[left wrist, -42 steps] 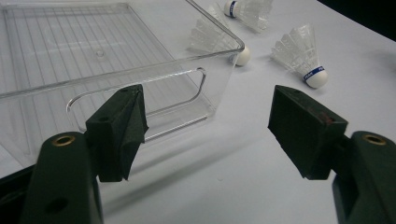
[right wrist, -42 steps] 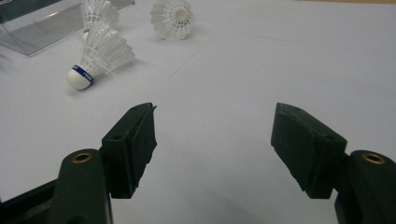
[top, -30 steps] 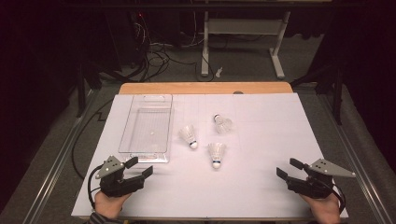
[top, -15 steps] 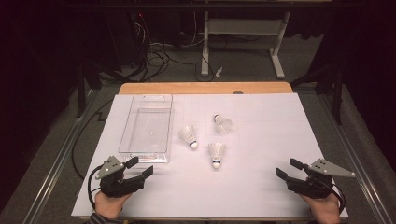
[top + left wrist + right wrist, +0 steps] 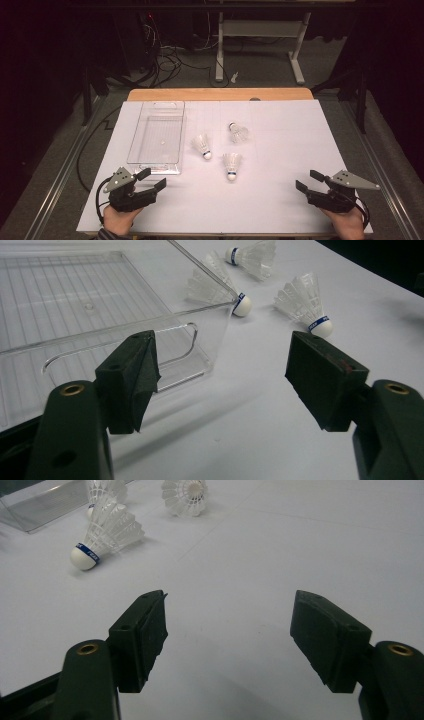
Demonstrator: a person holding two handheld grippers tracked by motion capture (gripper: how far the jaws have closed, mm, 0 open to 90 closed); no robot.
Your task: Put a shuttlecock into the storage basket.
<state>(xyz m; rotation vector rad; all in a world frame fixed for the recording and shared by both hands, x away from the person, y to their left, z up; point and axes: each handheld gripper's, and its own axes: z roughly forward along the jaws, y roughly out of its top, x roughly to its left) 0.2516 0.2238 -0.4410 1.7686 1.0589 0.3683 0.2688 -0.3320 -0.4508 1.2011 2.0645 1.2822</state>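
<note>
This looks like a lab or test room set up for recording. A wooden table covered with a white sheet stands in a dark space. Beyond the table, loose cables trail over a grey carpeted floor beside a white desk frame. Metal rails run along the table's 2 sides.
</note>
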